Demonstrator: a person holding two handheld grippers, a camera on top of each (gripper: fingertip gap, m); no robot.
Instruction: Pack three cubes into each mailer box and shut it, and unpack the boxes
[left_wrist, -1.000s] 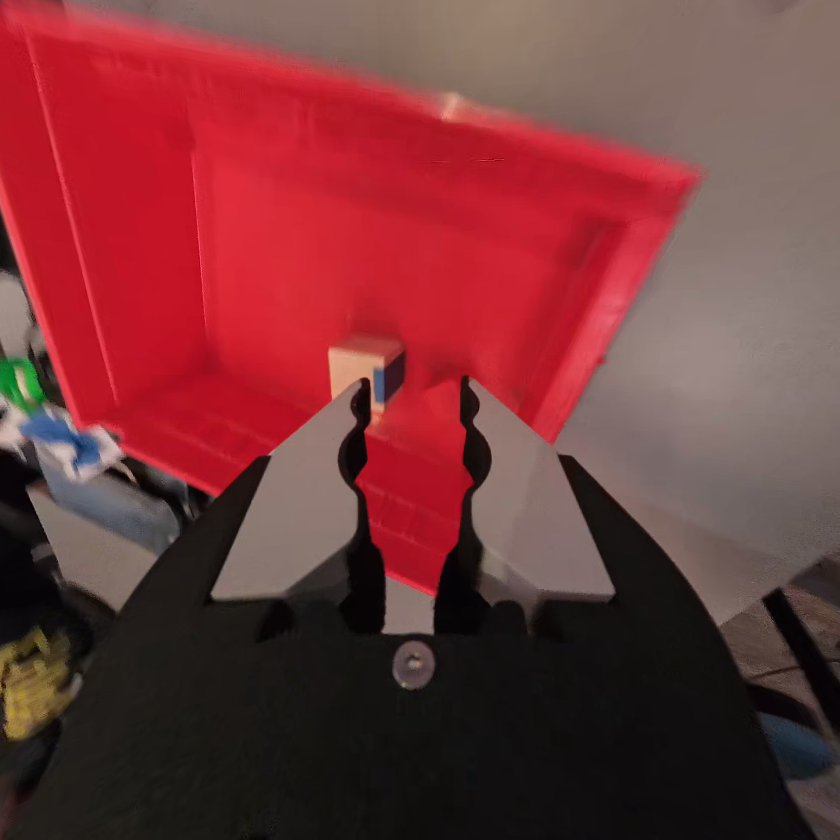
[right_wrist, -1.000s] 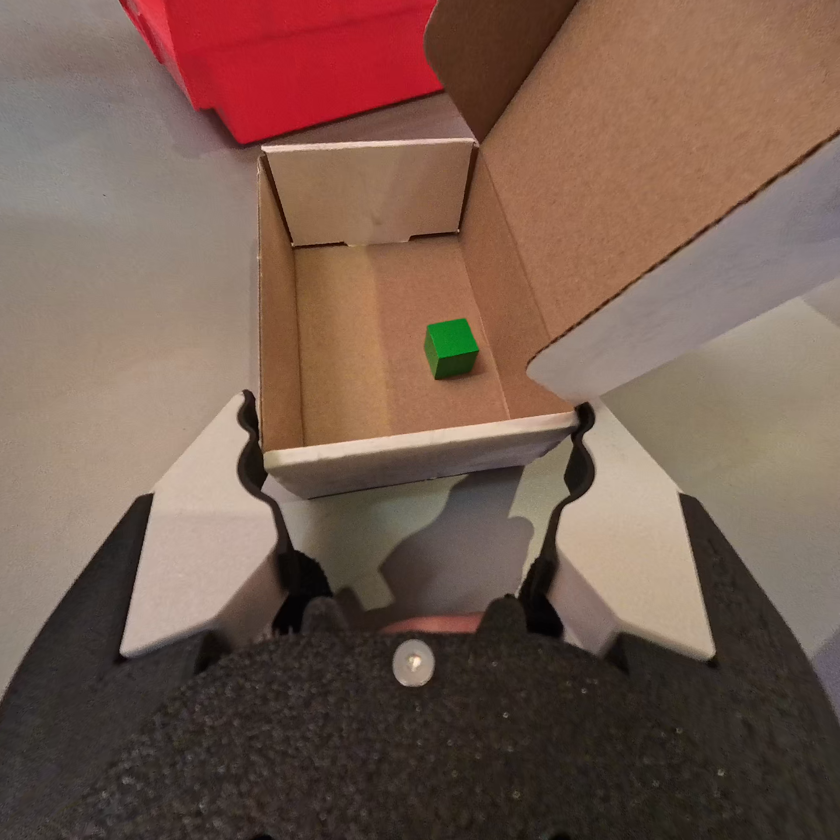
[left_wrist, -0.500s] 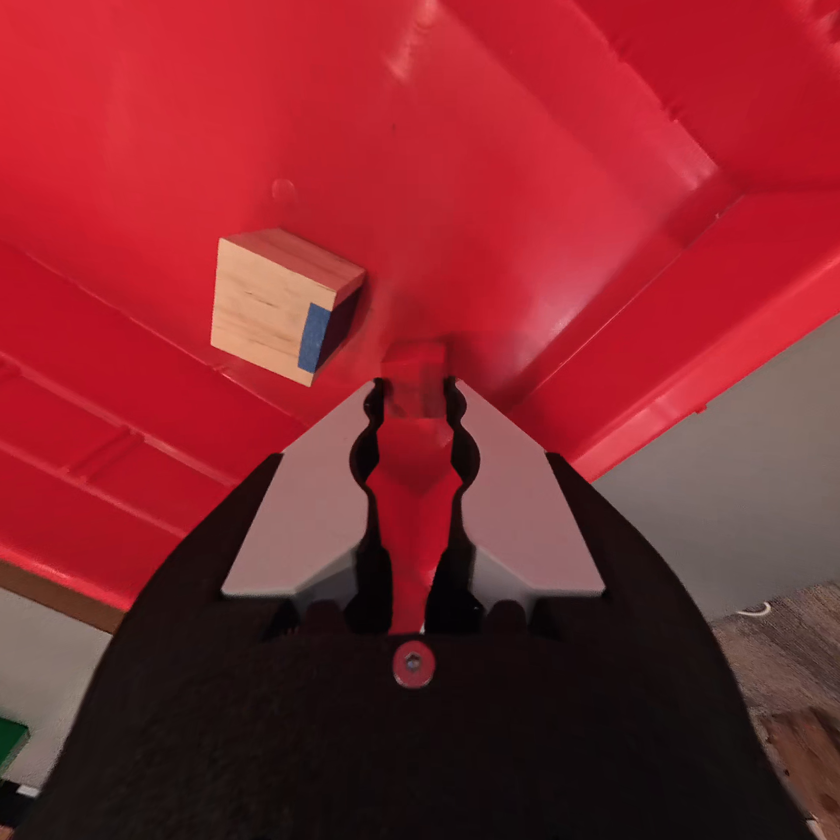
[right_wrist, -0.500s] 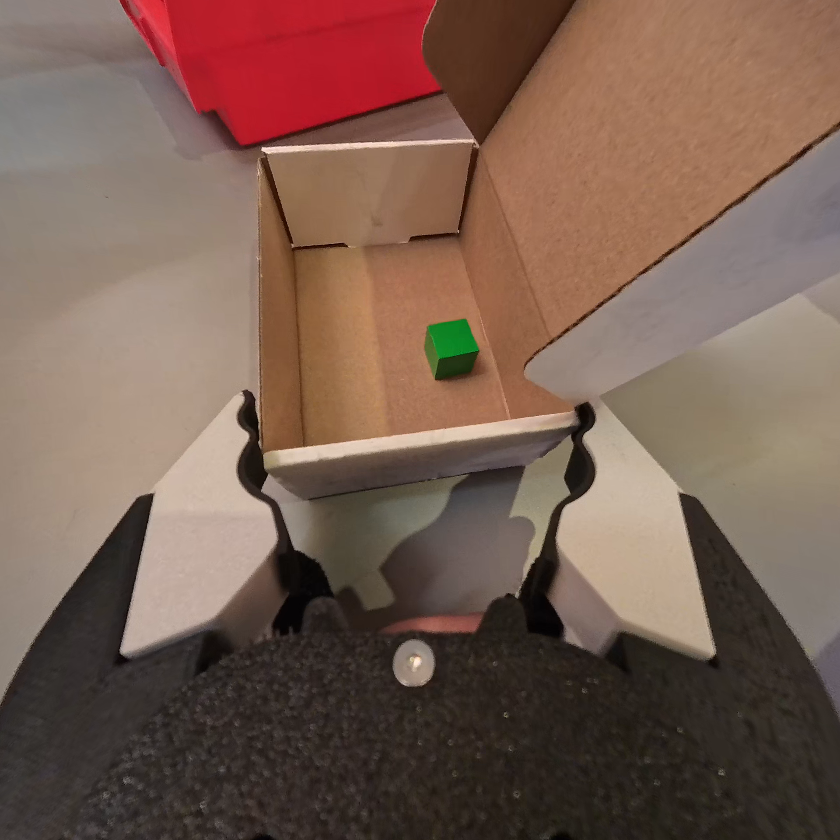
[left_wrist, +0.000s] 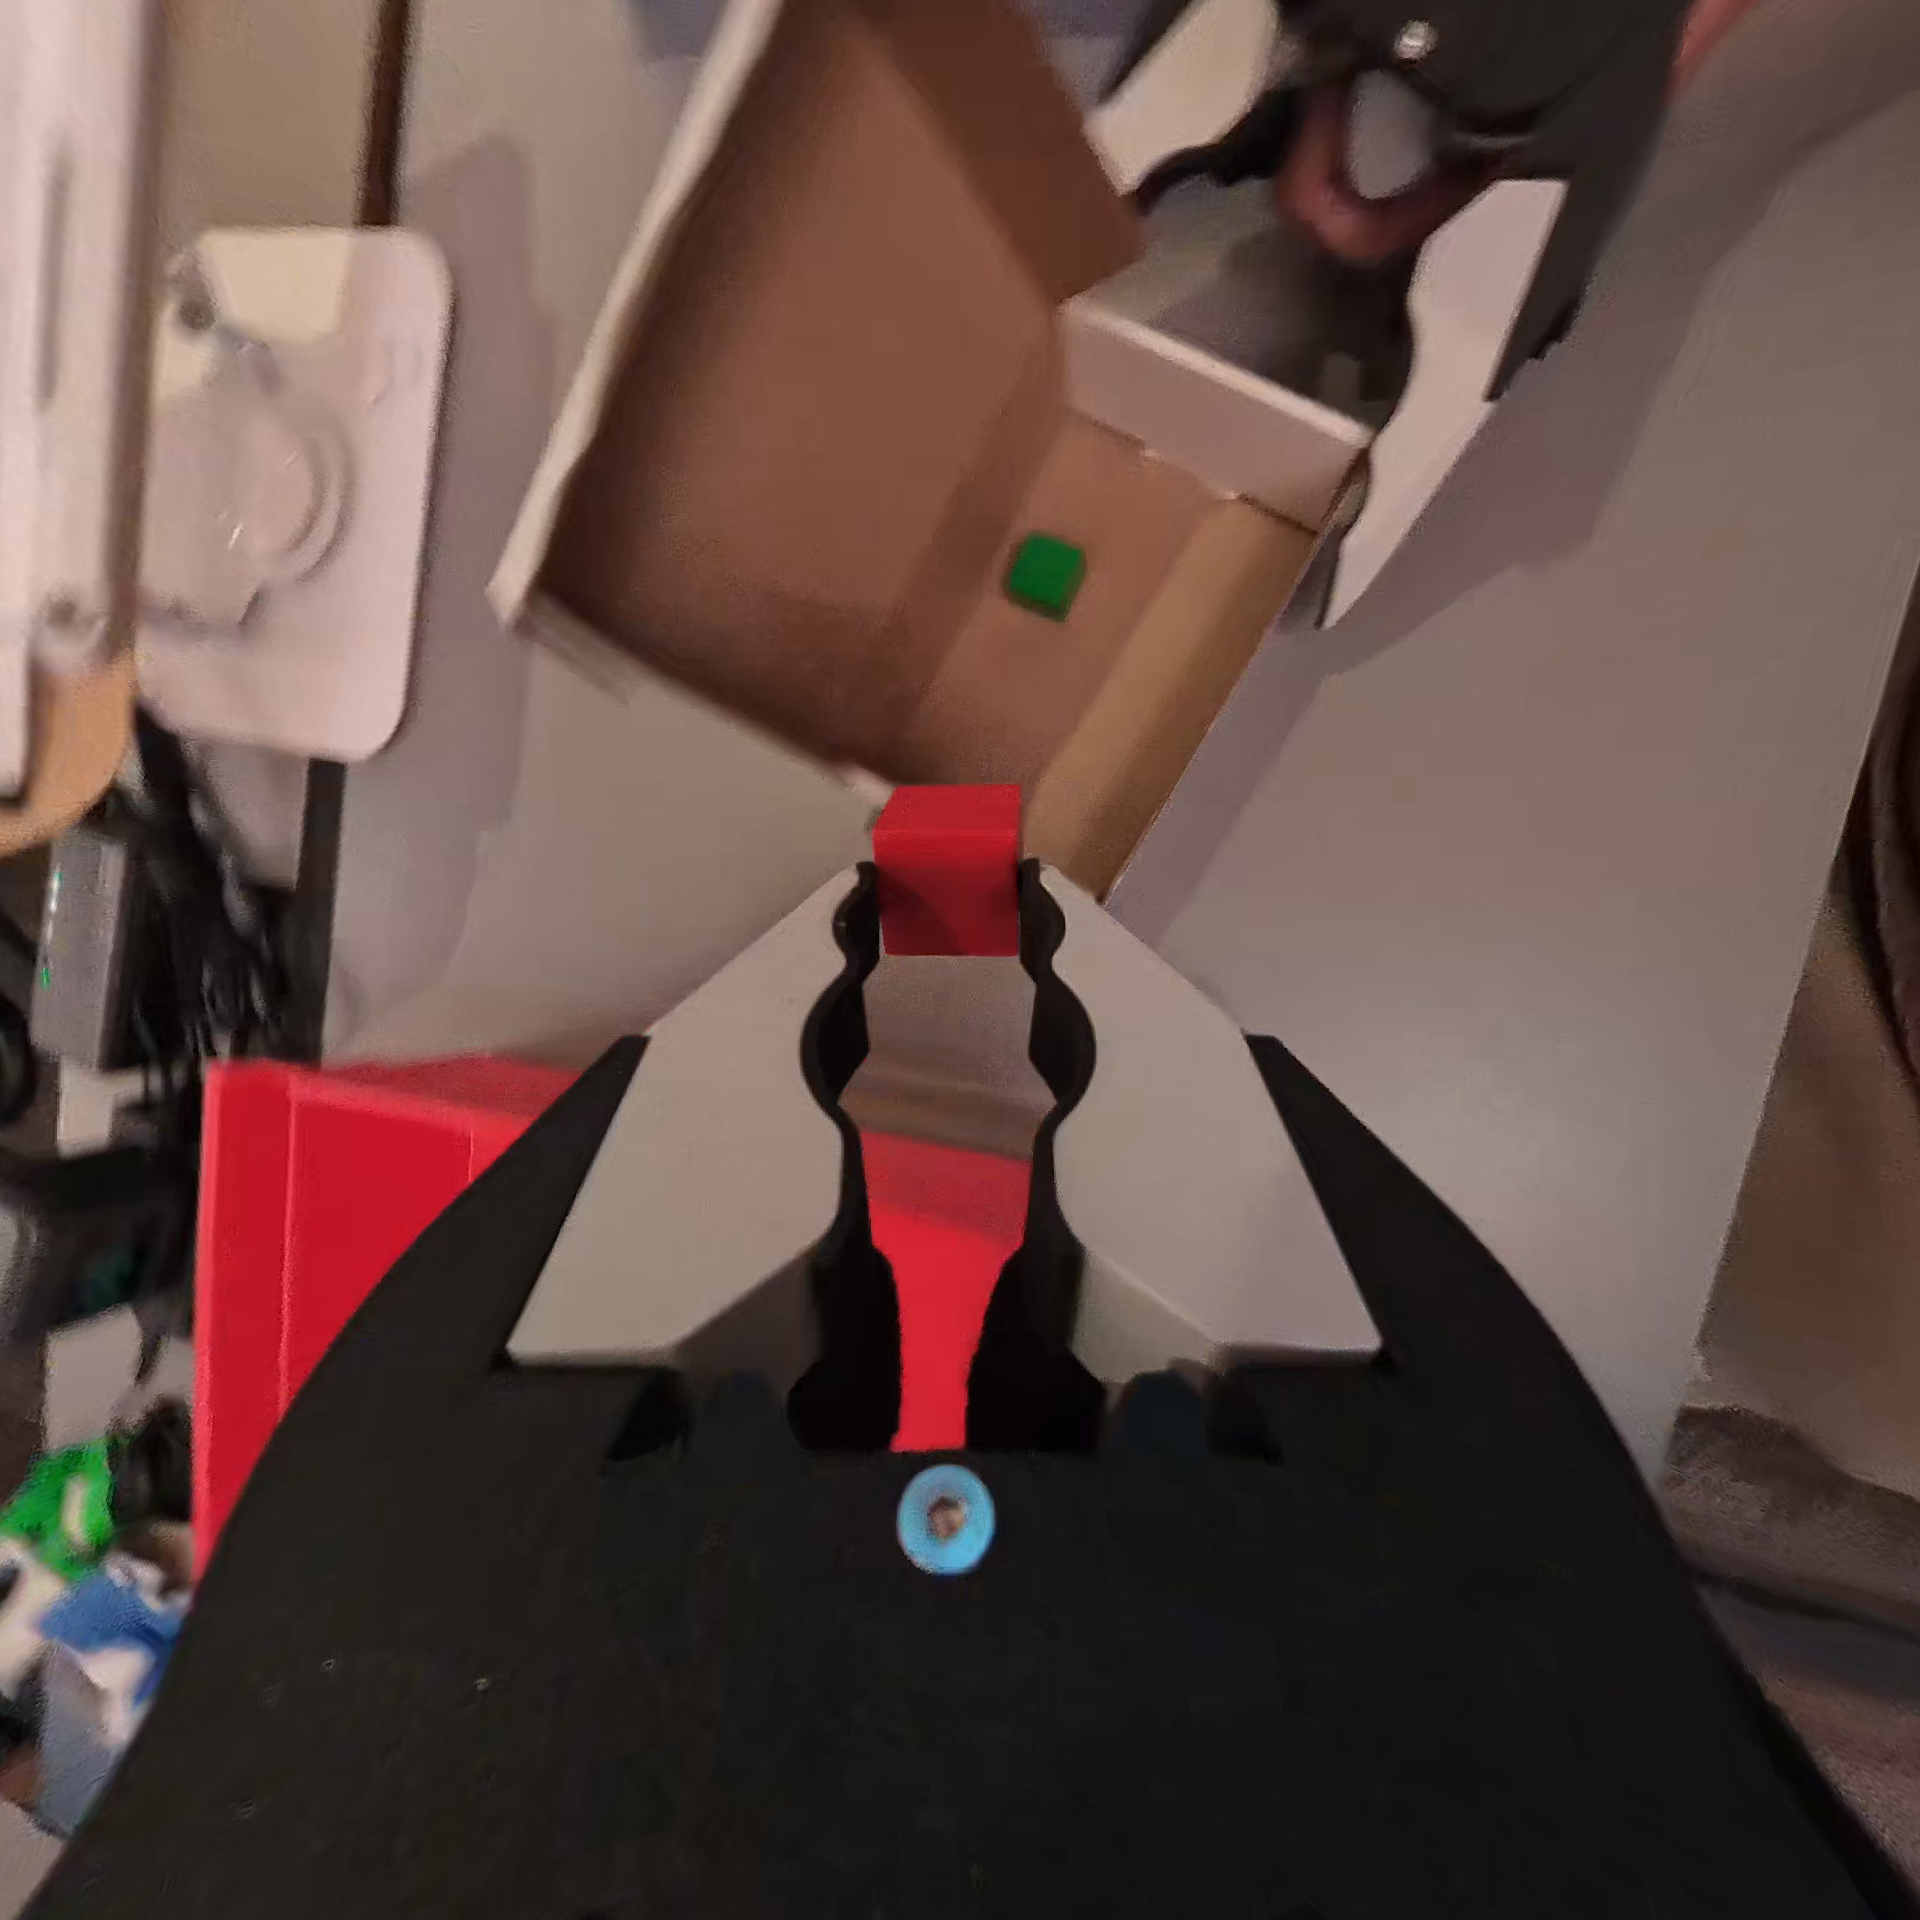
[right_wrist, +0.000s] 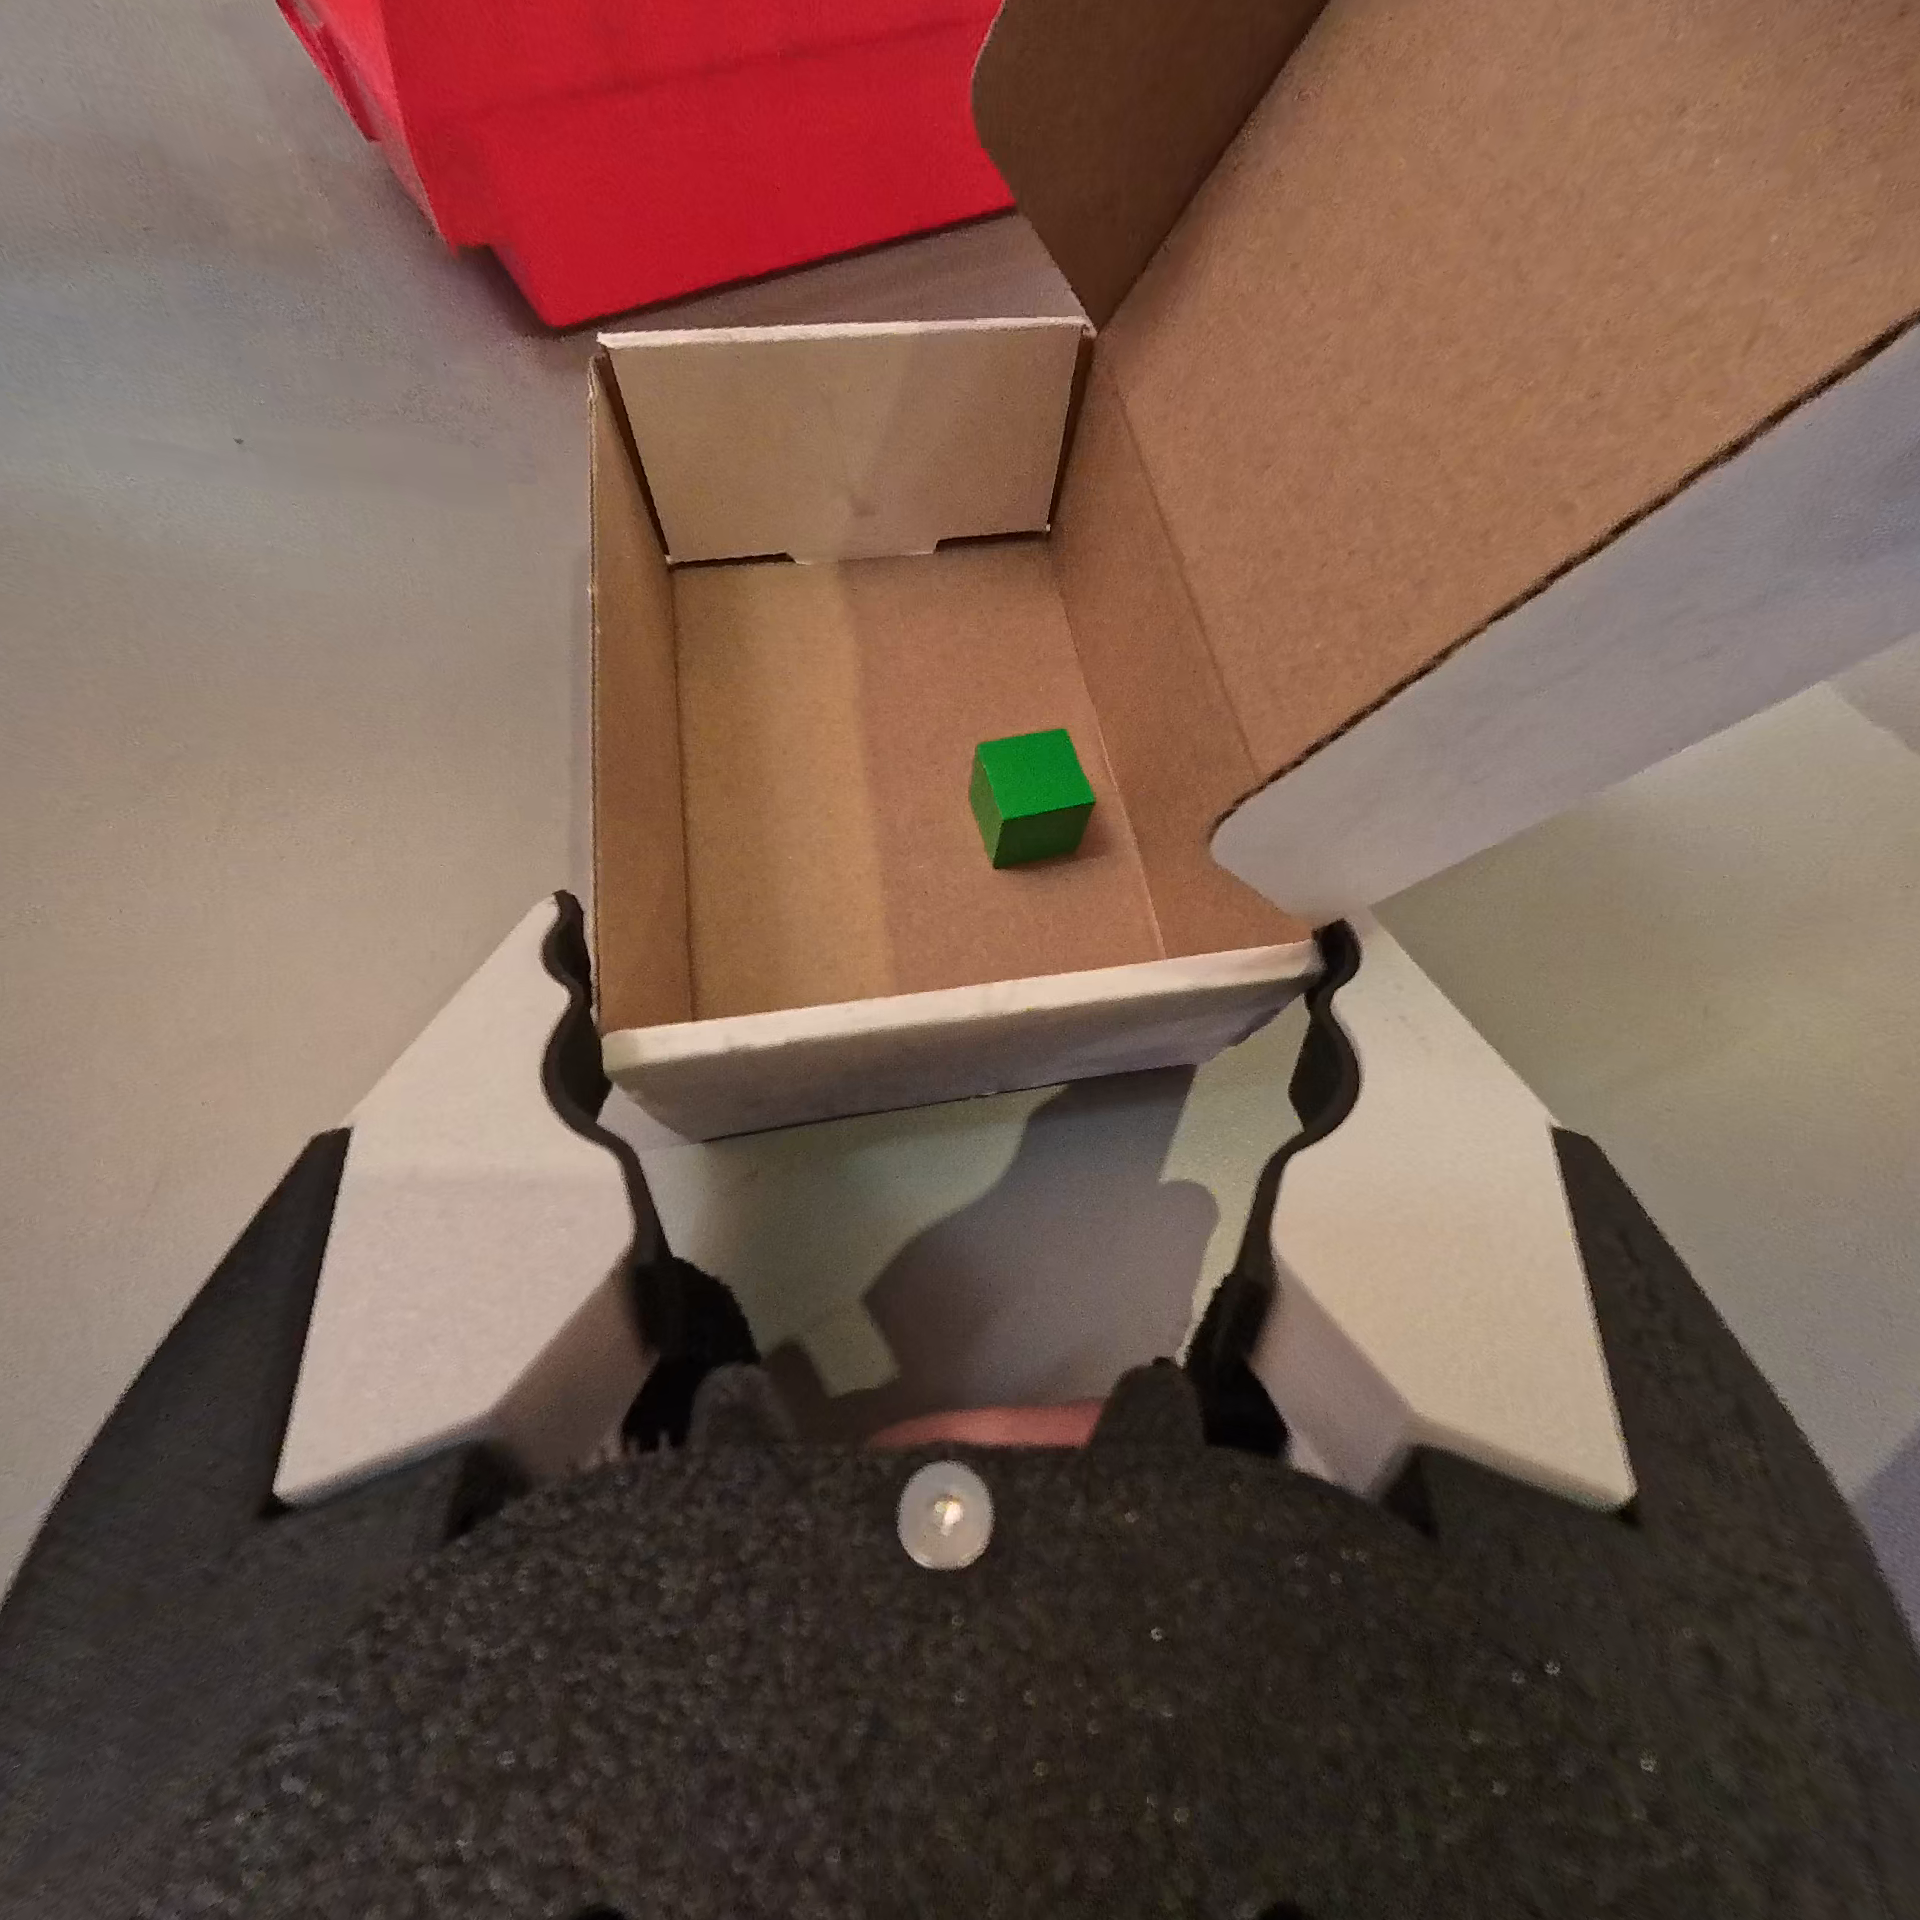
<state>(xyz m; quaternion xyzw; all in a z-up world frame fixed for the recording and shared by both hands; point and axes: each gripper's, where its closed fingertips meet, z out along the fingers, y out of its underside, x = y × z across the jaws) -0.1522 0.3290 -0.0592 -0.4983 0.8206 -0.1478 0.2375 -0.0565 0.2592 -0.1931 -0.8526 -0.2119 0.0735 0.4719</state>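
While my left gripper (left_wrist: 948, 894) has its jaws clamped on the red cube (left_wrist: 945, 883), I carry it toward the open mailer box (right_wrist: 935, 1049), whose near wall sits between the spread jaws of my right gripper (right_wrist: 951, 940). Whether those jaws actually press the box, I cannot tell. One green cube (right_wrist: 1031, 798) already lies on the box floor, close to the wall that carries the raised lid (right_wrist: 1455, 416). The red bin (right_wrist: 686, 135) stands just beyond the box's far wall. To do this well, I'd bring the red cube over the bare floor beside the green one, clear of the lid, lower it inside, then part the jaws.
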